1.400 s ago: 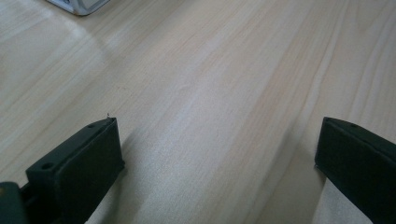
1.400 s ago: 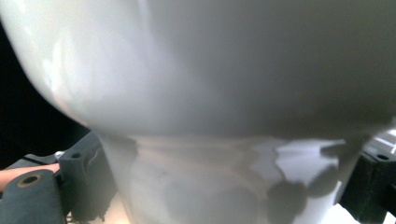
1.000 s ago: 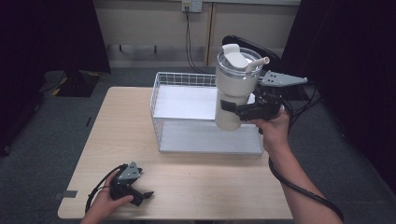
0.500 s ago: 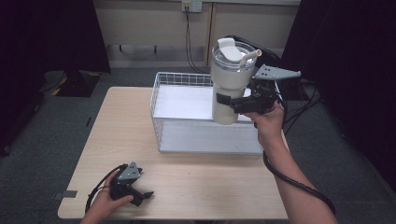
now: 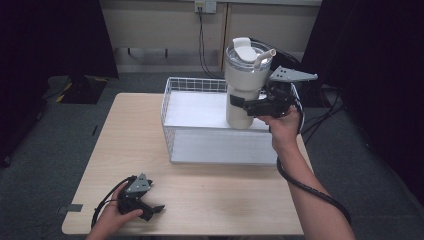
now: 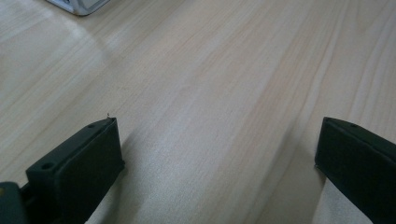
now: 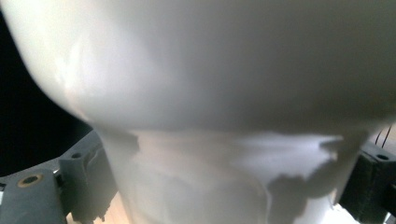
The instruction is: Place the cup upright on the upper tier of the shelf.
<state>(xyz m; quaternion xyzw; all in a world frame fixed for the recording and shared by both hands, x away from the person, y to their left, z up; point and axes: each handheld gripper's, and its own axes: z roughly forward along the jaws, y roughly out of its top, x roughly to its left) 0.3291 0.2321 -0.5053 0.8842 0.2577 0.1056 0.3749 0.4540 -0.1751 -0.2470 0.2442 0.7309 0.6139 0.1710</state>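
High view: your right gripper (image 5: 239,103) clamps the tumbler (image 5: 243,82) above the basket (image 5: 172,107) — lower it upright; left gripper (image 5: 151,211) wide.

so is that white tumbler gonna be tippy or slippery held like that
Probably top-heavy: the tumbler widens above the right gripper, which clamps its narrower lower body. Its smooth wall may slip. It looks rigid, not floppy.

- No text, label, brand, number or sign can be read anywhere.
- The white tumbler (image 5: 245,82) at one o'clock shows a plain surface without legible print.
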